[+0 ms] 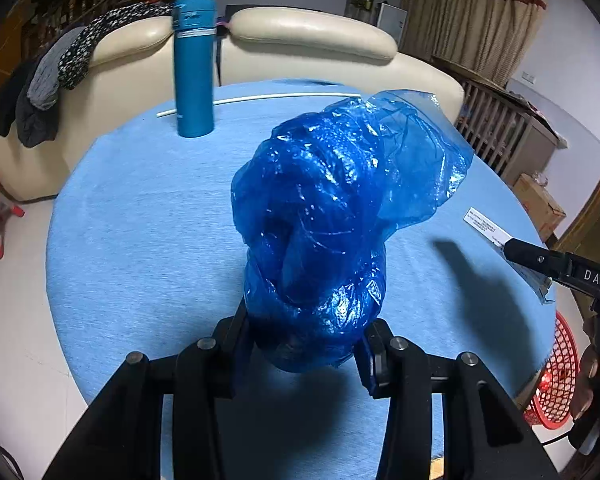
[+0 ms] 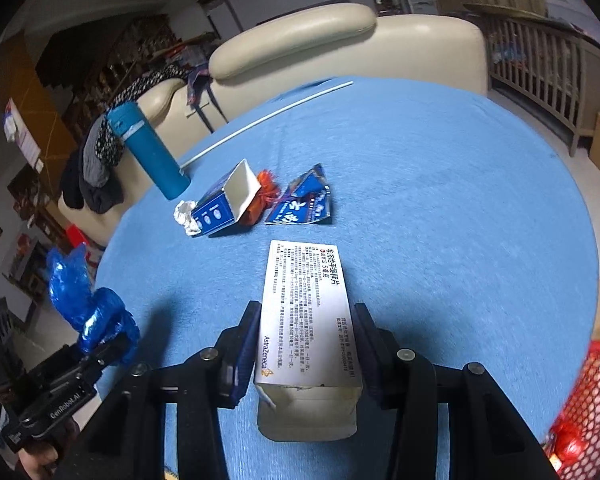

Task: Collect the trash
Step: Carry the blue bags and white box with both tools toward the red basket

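Note:
My left gripper (image 1: 305, 342) is shut on a crumpled blue plastic bag (image 1: 339, 208) and holds it above the blue round table (image 1: 140, 220); the bag also shows in the right wrist view (image 2: 88, 308). My right gripper (image 2: 305, 328) is shut on a white medicine box (image 2: 305, 308), held over the table. On the table beyond lie a blue-and-white carton (image 2: 228, 200), a white tissue wad (image 2: 186, 216), an orange wrapper (image 2: 262, 196) and a blue foil packet (image 2: 303, 204). A red mesh basket (image 2: 587, 408) stands at the right edge; it also shows in the left wrist view (image 1: 559, 376).
A teal bottle (image 1: 194, 68) stands near the table's far edge, beside a white rod (image 1: 260, 99). A cream sofa (image 1: 307, 40) with dark clothes (image 1: 40, 92) draped on it lies behind the table. A wooden crib (image 1: 499, 128) and a cardboard box (image 1: 539, 204) stand at the right.

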{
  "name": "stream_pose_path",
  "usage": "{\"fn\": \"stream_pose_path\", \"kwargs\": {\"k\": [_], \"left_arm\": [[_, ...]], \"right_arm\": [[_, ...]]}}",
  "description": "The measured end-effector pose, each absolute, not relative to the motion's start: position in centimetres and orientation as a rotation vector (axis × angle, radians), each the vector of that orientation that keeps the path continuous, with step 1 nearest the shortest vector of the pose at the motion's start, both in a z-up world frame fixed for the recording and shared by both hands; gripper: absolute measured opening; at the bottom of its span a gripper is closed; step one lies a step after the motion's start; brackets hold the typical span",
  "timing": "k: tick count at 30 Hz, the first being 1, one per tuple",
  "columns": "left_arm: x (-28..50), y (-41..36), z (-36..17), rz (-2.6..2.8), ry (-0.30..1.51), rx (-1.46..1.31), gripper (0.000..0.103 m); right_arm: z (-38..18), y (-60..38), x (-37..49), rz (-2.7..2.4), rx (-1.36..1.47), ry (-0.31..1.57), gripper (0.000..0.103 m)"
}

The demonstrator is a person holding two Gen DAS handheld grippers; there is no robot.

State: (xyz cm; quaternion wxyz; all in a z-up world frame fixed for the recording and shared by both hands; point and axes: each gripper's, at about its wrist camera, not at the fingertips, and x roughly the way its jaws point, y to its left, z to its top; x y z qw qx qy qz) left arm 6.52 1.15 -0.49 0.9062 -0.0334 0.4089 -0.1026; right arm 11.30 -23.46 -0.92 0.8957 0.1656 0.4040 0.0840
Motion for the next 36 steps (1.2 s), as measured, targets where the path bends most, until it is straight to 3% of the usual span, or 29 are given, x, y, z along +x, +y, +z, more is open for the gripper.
{"fn": "stream_pose_path", "kwargs": {"k": [36], "left_arm": [[6.2, -4.5, 0.0, -0.298, 0.839, 0.08, 0.045]], "right_arm": [[1.8, -31.6, 0.5, 0.06, 0.529, 0.657, 0.048]]}}
